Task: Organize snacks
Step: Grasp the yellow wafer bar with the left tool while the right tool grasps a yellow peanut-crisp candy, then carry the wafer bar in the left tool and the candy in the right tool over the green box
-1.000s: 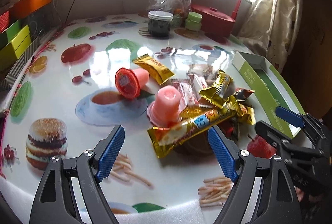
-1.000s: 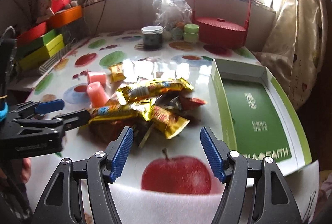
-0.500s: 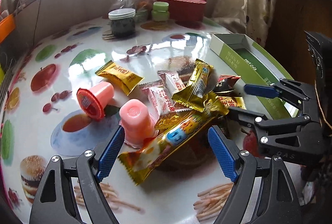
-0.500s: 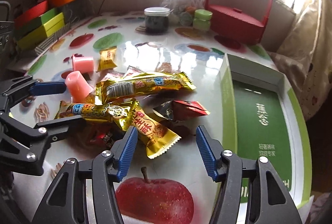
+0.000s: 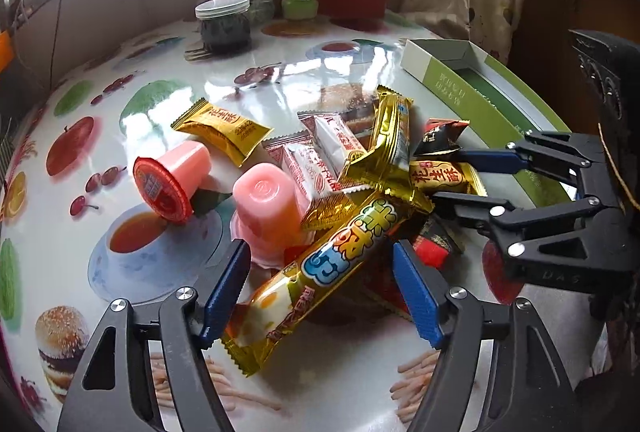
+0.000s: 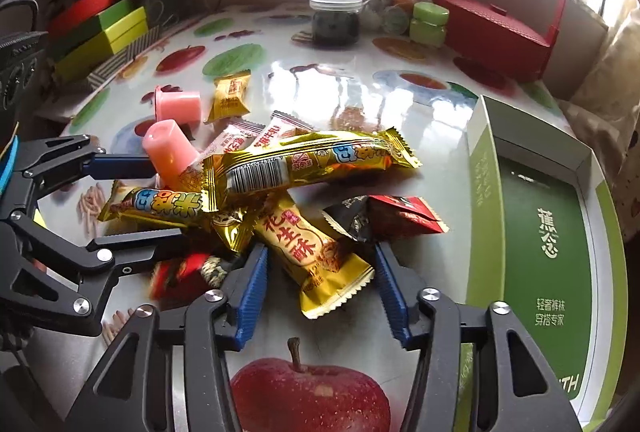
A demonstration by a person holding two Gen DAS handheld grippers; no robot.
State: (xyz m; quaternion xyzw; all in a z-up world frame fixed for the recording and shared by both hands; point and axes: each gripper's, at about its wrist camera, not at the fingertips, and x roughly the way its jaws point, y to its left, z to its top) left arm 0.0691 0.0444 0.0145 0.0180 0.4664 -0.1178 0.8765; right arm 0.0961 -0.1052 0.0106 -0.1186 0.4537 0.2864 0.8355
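Closing on the snack pile mid-worktop, left gripper (image 5: pixel 320 288) jaws narrowing round the long gold foil bar (image 5: pixel 320 272), right gripper (image 6: pixel 318 292) jaws narrowing round a yellow peanut-crisp packet (image 6: pixel 316 252), neither gripped yet; next, prob. lift into the green-and-white cardboard box (image 6: pixel 544 244).

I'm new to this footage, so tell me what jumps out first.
A jumbled pile of shiny gold snack wrappers sits mid-table, with two pink jelly cups beside it. The left gripper is closing around a long gold bar and the right gripper around a shorter gold packet; neither is pinched yet. An open green box waits empty at the table's edge.
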